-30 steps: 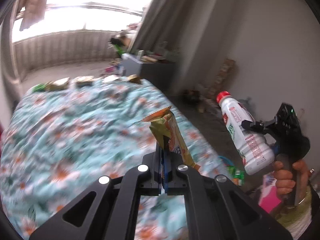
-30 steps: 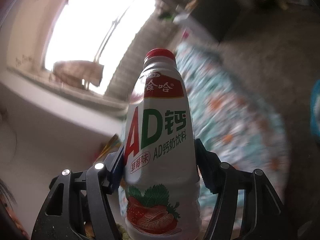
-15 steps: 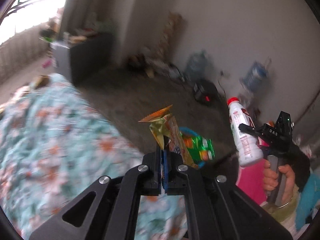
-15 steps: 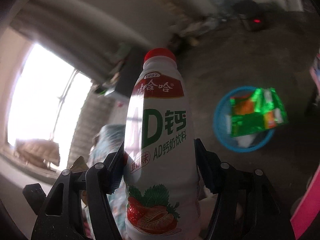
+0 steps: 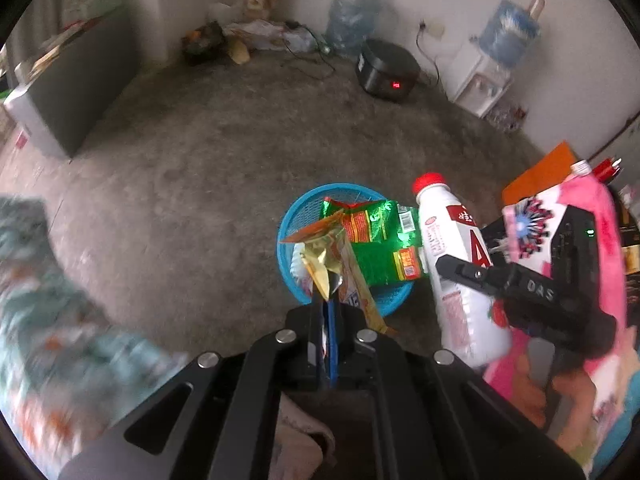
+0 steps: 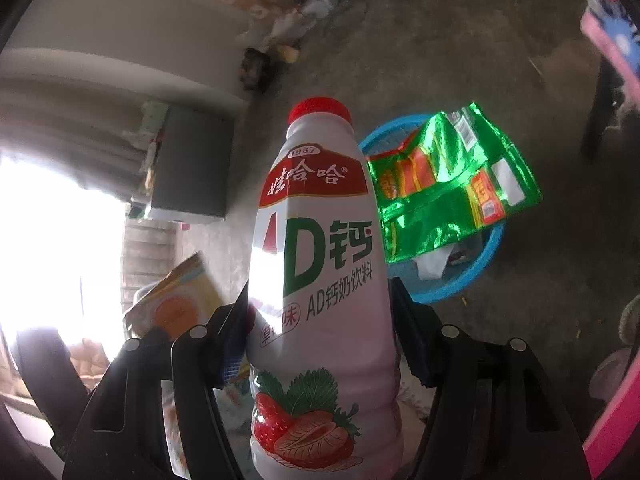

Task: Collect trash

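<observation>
left jaws pinching snack wrapper [image 5: 338, 256], right jaws clamping milk bottle [image 6: 320, 264], blue basket [image 5: 292, 240] half hidden by green packet [image 5: 376, 240]

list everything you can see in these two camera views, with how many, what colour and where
basket: 1, blue, on the floor
snack bag: 1, green, lying across the basket
wrapper: 1, orange and gold, held over the basket
bottle: 1, white with red cap, held upright
cooker: 1, black, floor by the far wall
water jugs: 2, blue, by the far wall
bedspread: 1, teal floral, left edge
left gripper: 1, black, shut on the wrapper
right gripper: 1, black, shut on the bottle
hand: 1, on the right gripper's handle
</observation>
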The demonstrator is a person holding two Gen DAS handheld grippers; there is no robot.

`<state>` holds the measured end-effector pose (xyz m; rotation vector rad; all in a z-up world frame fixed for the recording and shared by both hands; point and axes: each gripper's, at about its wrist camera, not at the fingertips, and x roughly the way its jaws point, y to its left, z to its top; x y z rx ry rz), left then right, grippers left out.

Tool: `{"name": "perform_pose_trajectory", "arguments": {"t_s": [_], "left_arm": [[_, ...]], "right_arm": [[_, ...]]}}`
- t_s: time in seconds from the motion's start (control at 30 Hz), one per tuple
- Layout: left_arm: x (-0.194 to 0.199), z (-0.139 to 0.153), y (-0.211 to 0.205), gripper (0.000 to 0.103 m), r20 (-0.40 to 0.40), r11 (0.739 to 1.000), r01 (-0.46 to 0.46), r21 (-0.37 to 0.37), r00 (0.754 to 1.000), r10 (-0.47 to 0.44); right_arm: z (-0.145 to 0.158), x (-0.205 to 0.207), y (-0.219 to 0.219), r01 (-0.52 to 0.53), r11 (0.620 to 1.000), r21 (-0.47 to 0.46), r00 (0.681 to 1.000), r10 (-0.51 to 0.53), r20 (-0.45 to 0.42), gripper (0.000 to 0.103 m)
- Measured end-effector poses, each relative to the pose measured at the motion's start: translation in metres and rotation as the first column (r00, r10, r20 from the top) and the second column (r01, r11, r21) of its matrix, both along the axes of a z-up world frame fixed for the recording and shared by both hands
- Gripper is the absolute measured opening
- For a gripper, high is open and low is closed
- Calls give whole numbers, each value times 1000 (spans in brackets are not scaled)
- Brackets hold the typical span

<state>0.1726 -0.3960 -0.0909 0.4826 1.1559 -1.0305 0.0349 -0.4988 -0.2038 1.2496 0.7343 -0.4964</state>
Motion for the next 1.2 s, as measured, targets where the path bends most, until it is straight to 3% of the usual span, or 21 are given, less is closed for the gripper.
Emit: {"name": "perform_pose_trajectory", "arguments": {"t_s": [0.07,0.13,0.17,0.27,0.37,0.5,0.63,0.77,0.83,0.97,1.0,1.1,1.2], "left_arm": [[6,-17,-23,7,-8,1000,10,12,1000,-10],[10,-36,-42,37,-42,999,10,45,999,-8],[12,-44,-45,42,-46,998,-2,67,999,5],[18,-52,-42,45,-75,997,-38,73,996,44],[22,-46,-28,47,-126,998,-56,38,990,60],[25,-24,-14,47,-75,998,-57,3,996,57],[27,3,3,47,-77,996,-80,-45,994,76],[22,49,37,56,-48,987,-85,-135,996,79],[19,78,66,66,-13,977,-95,-193,995,95],[9,128,132,88,65,942,-167,-291,979,194],[6,138,149,94,85,930,-190,-314,970,227],[-8,164,209,97,146,884,-268,-383,927,345],[-26,178,263,97,200,836,-360,-414,860,469]], "right_arm": [[-8,12,-12,-4,999,-32,1000,4,-8,62],[-18,20,-22,-8,998,-57,1000,7,-25,69],[-25,24,-27,-10,998,-66,999,6,-51,74],[-51,28,-34,-8,998,-68,988,-3,-154,74],[-57,19,-27,10,998,-61,988,-19,-151,73],[-55,5,-17,39,997,-65,988,-48,-144,72],[-32,3,-6,47,993,-109,990,-61,-125,72],[19,14,17,4,974,-228,997,-22,-76,72],[46,20,34,-25,956,-294,999,11,-49,74],[110,37,86,-122,875,-469,991,133,-9,90],[129,41,104,-153,834,-530,985,172,-14,92],[168,49,149,-220,721,-657,965,261,-37,95],[196,52,191,-259,630,-732,941,336,-43,95]]}}
